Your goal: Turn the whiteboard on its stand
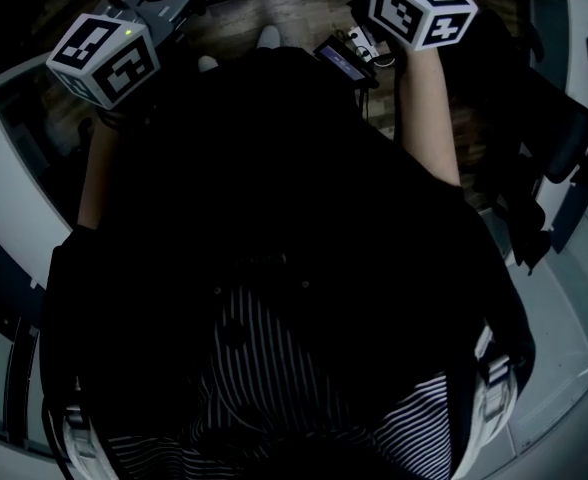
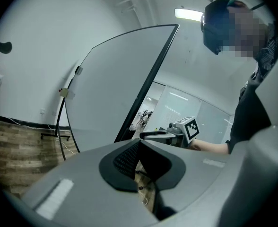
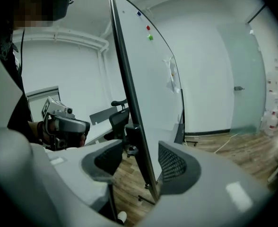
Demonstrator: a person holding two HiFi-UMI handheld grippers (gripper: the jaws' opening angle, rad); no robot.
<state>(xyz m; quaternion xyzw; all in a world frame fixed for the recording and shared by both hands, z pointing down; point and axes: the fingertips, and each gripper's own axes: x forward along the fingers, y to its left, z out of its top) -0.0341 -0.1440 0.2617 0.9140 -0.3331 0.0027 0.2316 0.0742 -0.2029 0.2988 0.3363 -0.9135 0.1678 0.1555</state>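
The whiteboard (image 3: 158,79) stands nearly edge-on in the right gripper view, and its dark frame edge (image 3: 138,126) runs down between the jaws. My right gripper (image 3: 140,151) straddles that edge, open, with a gap at each pad. In the left gripper view the whiteboard (image 2: 120,79) leans away, its edge ending behind the left jaw. My left gripper (image 2: 139,148) looks shut with nothing in it, apart from the board. The head view shows only the two marker cubes, the left cube (image 1: 104,58) and the right cube (image 1: 421,8), above the person's dark torso.
Blue, red and green magnets (image 3: 148,28) and a paper (image 3: 169,79) are on the board's face. An office chair (image 3: 117,117) stands behind it. The stand's dark leg (image 2: 63,122) and a cable rest on the wood floor (image 2: 16,150). A door (image 3: 238,89) is at the right.
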